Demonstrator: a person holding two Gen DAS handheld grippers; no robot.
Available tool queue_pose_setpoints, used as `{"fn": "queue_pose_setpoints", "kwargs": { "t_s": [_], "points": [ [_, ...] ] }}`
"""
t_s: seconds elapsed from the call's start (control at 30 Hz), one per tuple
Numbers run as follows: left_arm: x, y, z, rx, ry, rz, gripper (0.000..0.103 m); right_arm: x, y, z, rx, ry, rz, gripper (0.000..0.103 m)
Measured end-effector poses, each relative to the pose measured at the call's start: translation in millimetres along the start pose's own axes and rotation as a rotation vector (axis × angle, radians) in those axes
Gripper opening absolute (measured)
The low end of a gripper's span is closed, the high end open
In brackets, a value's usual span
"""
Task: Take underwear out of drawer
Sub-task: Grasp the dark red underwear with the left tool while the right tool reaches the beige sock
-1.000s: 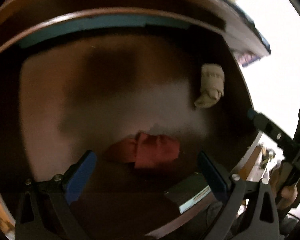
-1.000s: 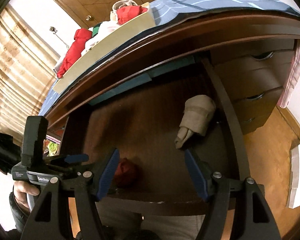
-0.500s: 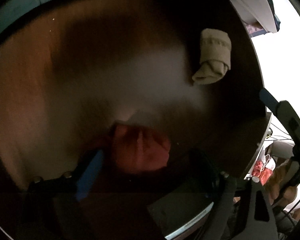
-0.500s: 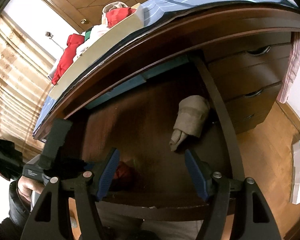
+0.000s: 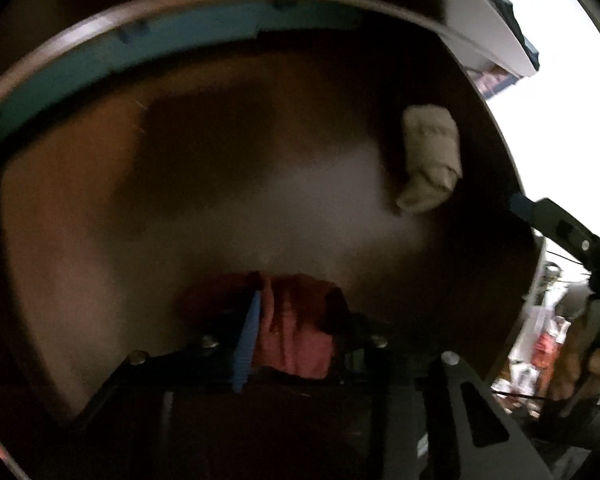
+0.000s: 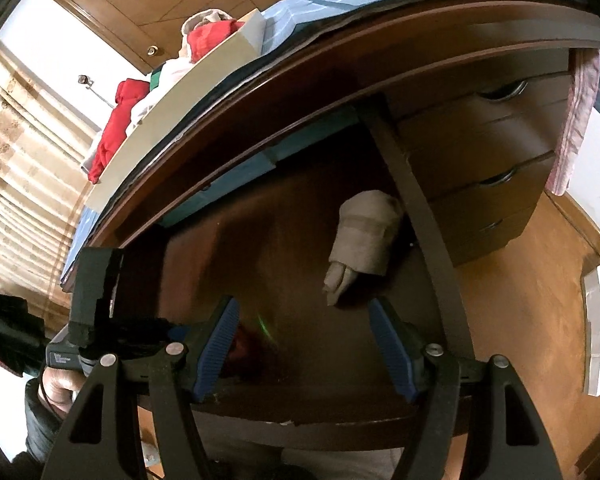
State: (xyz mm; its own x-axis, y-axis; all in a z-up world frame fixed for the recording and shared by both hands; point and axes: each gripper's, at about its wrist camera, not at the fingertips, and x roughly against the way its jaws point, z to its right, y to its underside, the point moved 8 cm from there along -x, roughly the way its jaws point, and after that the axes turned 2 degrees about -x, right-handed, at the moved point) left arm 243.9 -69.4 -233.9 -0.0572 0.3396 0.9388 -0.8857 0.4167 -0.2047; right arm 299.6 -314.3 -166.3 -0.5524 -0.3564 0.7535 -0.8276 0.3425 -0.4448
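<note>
Left claw [image 5: 296, 332] now steeply down, closing around red underwear [image 5: 296, 320] in drawer [image 5: 80, 200].

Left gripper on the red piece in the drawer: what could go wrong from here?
1. The left gripper is closing with the red underwear bunched between its jaws; it may pinch only a fold, so the cloth could slip out on the lift.
2. The grab sits close to the drawer's front edge; hanging cloth could snag on it.
3. The right gripper hangs open just above the same spot, so the two could bump. The beige roll lies apart, unaffected.
</note>
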Motion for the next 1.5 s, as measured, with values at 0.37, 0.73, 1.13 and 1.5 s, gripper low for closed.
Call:
{"fn": "queue_pose_setpoints", "kwargs": {
  "t_s": [0.37,0.73,1.13,1.5],
  "points": [
    [17,-4,-15,0.04,-0.064,0.117,0.028,-10,-6,-4,0.016,0.019,-0.024,0.07],
    [52,-8,-28,0.023,-0.005,0.228,0.028,-40,-23,-3,0.022,0.122,-0.096,0.07],
    [93,-12,-33,-0.01,-0.022,0.341,0.028,-57,-33,-5,-0.026,0.119,-0.208,0.069],
    [87,-15,-40,-0.007,-0.039,0.331,0.028,-87,-40,-2,-0.057,0.261,-0.287,0.069]
  ]
}}
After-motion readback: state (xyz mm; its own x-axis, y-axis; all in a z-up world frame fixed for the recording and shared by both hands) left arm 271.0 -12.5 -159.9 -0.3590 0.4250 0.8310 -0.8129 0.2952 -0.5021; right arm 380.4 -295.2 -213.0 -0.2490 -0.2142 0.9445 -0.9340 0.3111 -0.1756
